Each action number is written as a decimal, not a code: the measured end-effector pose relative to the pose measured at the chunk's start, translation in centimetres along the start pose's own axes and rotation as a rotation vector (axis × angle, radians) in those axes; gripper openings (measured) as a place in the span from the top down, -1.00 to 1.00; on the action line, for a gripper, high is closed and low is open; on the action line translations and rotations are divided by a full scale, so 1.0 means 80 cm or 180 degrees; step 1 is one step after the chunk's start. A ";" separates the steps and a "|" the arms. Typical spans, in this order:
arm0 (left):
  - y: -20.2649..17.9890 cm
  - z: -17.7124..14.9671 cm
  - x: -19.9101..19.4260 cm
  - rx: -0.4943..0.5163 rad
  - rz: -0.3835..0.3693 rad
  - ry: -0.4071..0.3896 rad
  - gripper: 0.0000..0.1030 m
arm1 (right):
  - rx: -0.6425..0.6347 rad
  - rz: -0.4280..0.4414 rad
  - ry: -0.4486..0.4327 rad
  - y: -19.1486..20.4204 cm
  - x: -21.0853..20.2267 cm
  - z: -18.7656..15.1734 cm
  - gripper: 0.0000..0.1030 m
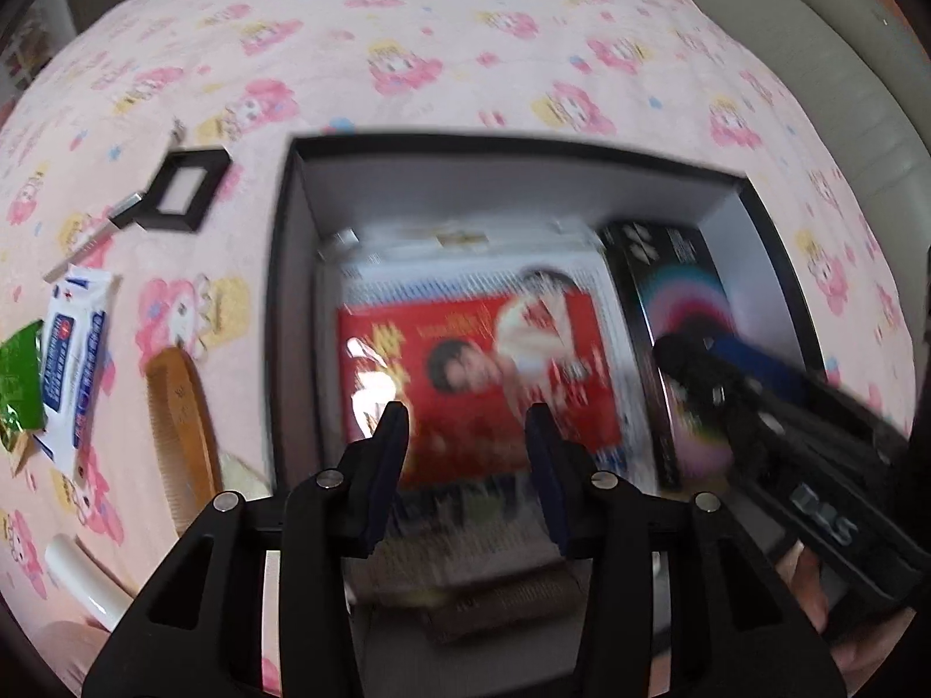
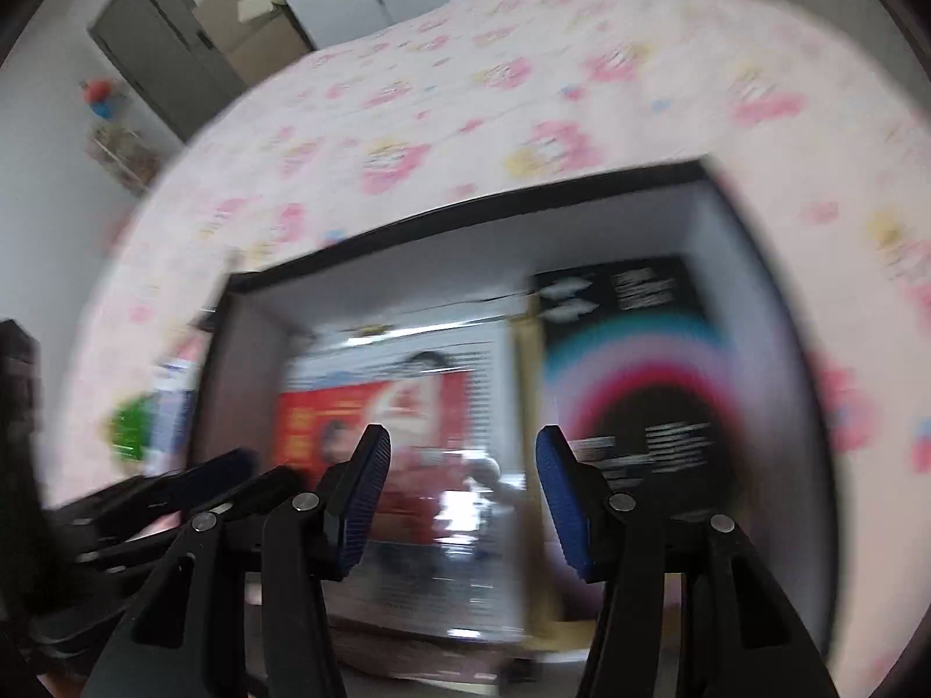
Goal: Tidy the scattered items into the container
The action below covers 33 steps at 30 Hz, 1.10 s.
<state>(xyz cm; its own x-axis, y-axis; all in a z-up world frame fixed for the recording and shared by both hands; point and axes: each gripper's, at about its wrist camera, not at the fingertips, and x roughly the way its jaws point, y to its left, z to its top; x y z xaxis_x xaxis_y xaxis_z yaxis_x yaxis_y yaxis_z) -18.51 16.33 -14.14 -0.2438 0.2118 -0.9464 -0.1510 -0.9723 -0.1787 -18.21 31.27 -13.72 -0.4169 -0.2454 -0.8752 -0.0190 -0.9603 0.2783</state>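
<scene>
A black open box (image 1: 285, 267) with grey inner walls lies on the pink patterned cloth. Inside it are a red packet (image 1: 465, 372) and a black box with rainbow arcs (image 1: 686, 314). My left gripper (image 1: 468, 424) hovers open over the red packet with nothing between its fingers. My right gripper (image 2: 462, 453) is open too, above the same black open box (image 2: 465, 215), between the red packet (image 2: 372, 413) and the rainbow box (image 2: 640, 384). The right gripper (image 1: 756, 384) shows blurred at the right of the left wrist view. The left gripper (image 2: 192, 483) shows at lower left of the right wrist view.
Left of the box on the cloth lie a small black-framed mirror (image 1: 183, 189), a white and blue wipes pack (image 1: 78, 360), a green packet (image 1: 20, 378), a wooden comb (image 1: 180, 436) and a white tube (image 1: 81, 581). A grey rounded edge (image 1: 814, 58) borders the cloth at right.
</scene>
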 end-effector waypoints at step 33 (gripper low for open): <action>-0.042 0.049 0.066 0.0892 0.1011 0.0249 -0.18 | -0.0656 -0.0909 0.0366 0.003 0.020 -0.027 0.04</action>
<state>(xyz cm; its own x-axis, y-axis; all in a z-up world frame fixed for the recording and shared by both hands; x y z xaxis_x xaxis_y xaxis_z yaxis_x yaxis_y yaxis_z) -23.05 21.11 -17.48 -0.2484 -0.1123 -0.9621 -0.3373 -0.9211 0.1946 -16.92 30.37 -15.88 -0.3162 0.0342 -0.9481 0.0684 -0.9959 -0.0588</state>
